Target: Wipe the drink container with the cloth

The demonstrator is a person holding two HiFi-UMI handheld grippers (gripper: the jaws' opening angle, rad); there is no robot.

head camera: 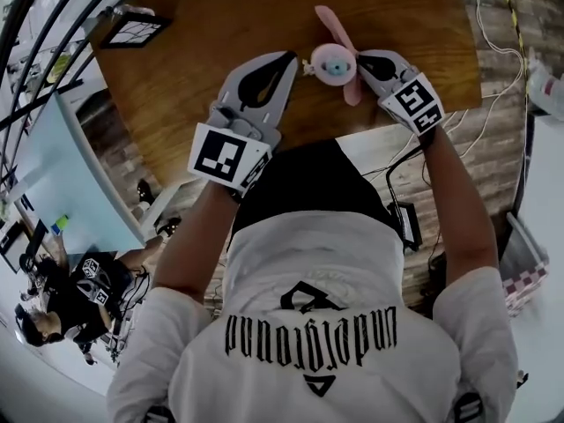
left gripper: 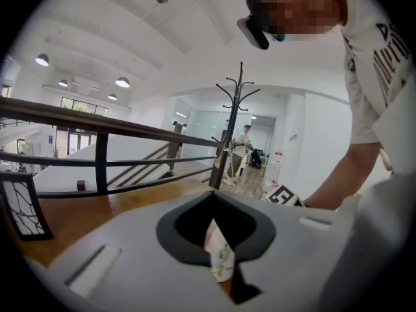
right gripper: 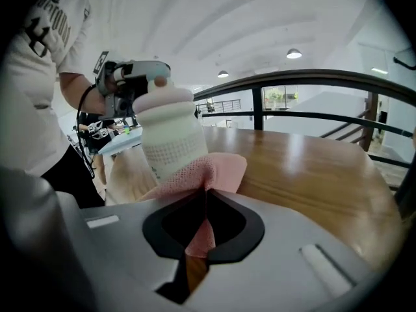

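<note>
A white drink container with a pink lid [head camera: 333,63] hangs over the near edge of the wooden table [head camera: 211,25], between my two grippers. My left gripper [head camera: 295,62] is shut on a thin printed part of it [left gripper: 220,255], up by the lid. The container [right gripper: 170,132] fills the left of the right gripper view, with the left gripper behind its top. My right gripper [head camera: 365,62] is shut on a pink mesh cloth [right gripper: 209,174], whose fold lies against the container's lower side. Cloth ends [head camera: 338,30] stick out past the lid on both sides.
A black-framed patterned card [head camera: 134,31] stands at the table's far left corner. A dark railing [right gripper: 305,80] runs behind the table. Cables [head camera: 493,33] lie on the floor to the right. A coat stand [left gripper: 235,119] and a person [left gripper: 243,142] are far off.
</note>
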